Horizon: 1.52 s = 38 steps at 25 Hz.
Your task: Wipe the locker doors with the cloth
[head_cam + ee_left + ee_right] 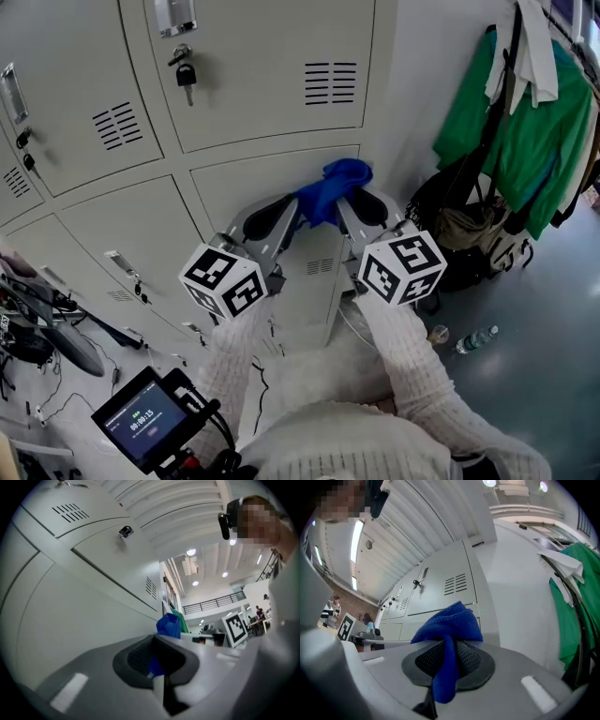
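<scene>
A blue cloth (331, 189) is bunched up in front of a grey locker door (246, 178), held between both grippers. My left gripper (291, 212) is shut on the cloth's left end. My right gripper (345, 202) is shut on its right end. In the left gripper view a strip of the cloth (168, 625) is pinched in my left gripper (157, 662), close beside the locker face (70, 602). In the right gripper view the cloth (449, 624) bulges above my right gripper (447, 662) and a tail hangs down between the jaws.
A padlock (186, 74) hangs on the upper locker door (267, 84). Green jackets (511, 131) and bags (467, 234) hang at the right. A bottle (476, 339) and a cup (438, 333) lie on the floor. A small monitor (145, 418) and cables (37, 323) sit lower left.
</scene>
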### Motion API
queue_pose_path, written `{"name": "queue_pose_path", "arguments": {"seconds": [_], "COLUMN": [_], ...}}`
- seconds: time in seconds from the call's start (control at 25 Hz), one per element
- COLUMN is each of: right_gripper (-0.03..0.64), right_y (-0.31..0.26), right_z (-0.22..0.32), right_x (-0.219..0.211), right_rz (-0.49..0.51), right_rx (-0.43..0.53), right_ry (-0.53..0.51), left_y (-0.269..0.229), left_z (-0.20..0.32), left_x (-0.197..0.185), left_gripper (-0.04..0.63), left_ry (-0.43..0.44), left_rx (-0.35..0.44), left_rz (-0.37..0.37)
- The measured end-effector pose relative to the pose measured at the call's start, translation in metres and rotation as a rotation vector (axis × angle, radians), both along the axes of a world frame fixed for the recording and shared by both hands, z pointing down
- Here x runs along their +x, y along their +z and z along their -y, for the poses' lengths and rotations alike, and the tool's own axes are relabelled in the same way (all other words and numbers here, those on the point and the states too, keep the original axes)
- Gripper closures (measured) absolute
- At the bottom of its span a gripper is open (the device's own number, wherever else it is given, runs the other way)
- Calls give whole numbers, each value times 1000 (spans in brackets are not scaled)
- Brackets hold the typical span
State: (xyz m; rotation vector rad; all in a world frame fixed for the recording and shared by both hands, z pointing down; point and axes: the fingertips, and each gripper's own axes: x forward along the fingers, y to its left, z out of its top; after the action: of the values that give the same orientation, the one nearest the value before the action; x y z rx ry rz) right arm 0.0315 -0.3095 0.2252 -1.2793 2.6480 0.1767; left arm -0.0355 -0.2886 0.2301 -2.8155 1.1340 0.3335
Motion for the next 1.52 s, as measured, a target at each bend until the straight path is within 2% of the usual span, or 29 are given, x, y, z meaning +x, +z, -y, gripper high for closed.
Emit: {"name": "queue_pose_path", "arguments": {"seconds": [0.12, 0.24, 0.8, 1.12, 1.52], "right_gripper": [566, 566, 568, 568, 568], "right_y": [-20, -24, -19, 27, 106], "right_z": [9, 17, 22, 23, 26], "right_x": [5, 6, 5, 5, 0], "right_rz": [14, 16, 36, 27, -26], "right_rx": [35, 25, 43, -35, -192], "right_ry": [13, 15, 3, 11, 2], "left_y": [-20, -29, -12, 34, 124], "left_z": [4, 5, 20, 23, 18], "left_x": [7, 12, 12, 7, 2], "left_gripper": [589, 589, 588, 589, 589], "left_ry": [16, 26, 56, 40, 13], "left_rx": [41, 58, -1, -97, -296], "left_rz": [10, 24, 12, 2, -24]}}
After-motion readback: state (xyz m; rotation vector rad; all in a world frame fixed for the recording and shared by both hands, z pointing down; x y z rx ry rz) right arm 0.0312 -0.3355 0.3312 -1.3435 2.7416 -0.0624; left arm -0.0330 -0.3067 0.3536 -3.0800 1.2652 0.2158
